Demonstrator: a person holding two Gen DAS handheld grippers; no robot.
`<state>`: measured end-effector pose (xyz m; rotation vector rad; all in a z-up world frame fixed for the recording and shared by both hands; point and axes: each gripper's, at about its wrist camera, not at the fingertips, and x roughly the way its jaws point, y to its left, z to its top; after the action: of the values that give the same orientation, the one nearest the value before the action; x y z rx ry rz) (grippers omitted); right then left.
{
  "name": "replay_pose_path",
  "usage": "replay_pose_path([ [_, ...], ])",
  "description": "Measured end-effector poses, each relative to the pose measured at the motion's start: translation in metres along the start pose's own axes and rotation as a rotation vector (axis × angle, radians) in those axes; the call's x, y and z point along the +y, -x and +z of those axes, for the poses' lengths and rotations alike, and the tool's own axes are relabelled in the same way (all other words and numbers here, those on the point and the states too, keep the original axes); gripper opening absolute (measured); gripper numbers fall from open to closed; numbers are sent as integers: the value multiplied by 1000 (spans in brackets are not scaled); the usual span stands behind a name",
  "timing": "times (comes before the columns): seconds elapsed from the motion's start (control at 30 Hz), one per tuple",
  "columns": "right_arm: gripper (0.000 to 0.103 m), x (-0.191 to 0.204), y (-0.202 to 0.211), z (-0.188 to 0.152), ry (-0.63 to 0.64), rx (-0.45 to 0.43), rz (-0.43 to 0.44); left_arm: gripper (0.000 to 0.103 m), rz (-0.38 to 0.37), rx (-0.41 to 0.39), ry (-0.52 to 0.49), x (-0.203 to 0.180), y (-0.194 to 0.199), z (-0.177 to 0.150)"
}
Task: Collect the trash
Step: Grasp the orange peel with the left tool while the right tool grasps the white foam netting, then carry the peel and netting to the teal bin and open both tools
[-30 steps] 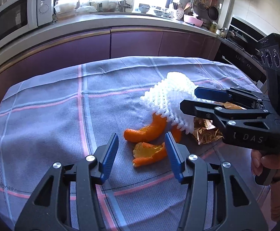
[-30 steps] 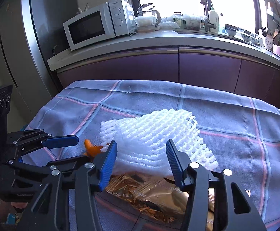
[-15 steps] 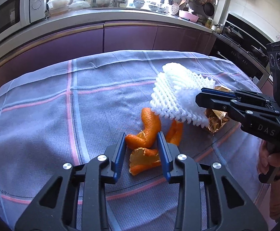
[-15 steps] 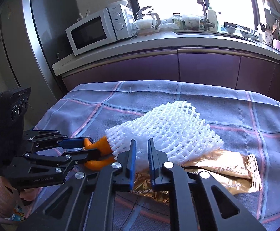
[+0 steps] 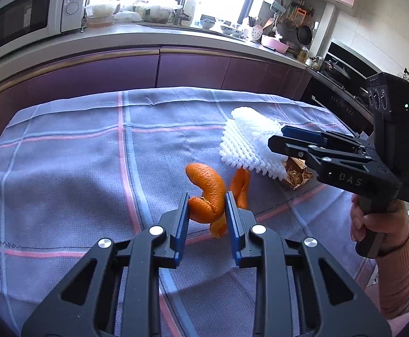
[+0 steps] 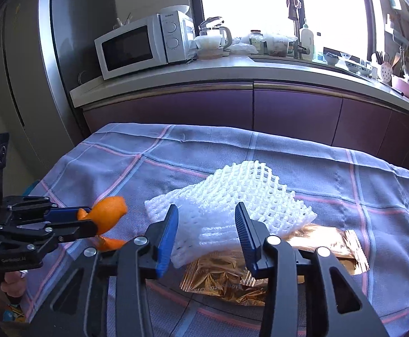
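Left gripper (image 5: 206,206): jaws have just been closing, now clamp the orange peel (image 5: 207,193), lifted since a second ago.
Right gripper (image 6: 206,223): jaws have just been opening; foam net (image 6: 232,205) between them, loose, at 12 o'clock.

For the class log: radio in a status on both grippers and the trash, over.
Left gripper just closed on orange peel, lifted. Right gripper reopened, straddling foam net, not gripping. Gold wrapper beneath net. Nothing blocking.

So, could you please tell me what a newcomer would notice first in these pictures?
Probably the bright curled orange peel pinched in the left gripper above the blue checked tablecloth. Next, the white foam fruit net lying over a crinkled gold foil wrapper, with the right gripper and its open jaws around the net's near edge.
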<state>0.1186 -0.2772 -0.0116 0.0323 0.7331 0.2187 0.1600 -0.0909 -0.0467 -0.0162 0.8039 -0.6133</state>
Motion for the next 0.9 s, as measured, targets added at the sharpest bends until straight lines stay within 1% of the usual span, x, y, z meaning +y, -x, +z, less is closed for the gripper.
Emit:
replay_pose_path([
  [0.1, 38, 4, -8, 0, 31, 18, -36, 25, -9, -18, 20, 7, 12, -6],
  [0.13, 32, 4, -9, 0, 32, 22, -36, 25, -9, -21, 27, 9, 16, -8],
  [0.17, 20, 2, -11, -1, 26, 27, -30, 25, -7, -26, 34, 11, 20, -9],
  [0.2, 17, 1, -12, -2, 18, 34, -23, 25, -8, -30, 39, 12, 24, -11],
  [0.23, 17, -1, -11, -3, 10, 32, -21, 25, -9, -34, 45, 13, 27, -13],
  [0.37, 10, -4, -2, -3, -2, 9, -18, 25, -11, -51, 67, 18, 41, -20],
  [0.57, 7, -4, 19, 0, -19, -40, -9, 25, 17, -85, 82, 24, 63, -29],
  [0.8, 7, 3, 47, 1, -46, -107, 49, 25, 46, -120, 108, 34, 90, -40],
  [0.9, 7, 10, 60, 0, -54, -132, 99, 25, 54, -136, 118, 37, 104, -46],
])
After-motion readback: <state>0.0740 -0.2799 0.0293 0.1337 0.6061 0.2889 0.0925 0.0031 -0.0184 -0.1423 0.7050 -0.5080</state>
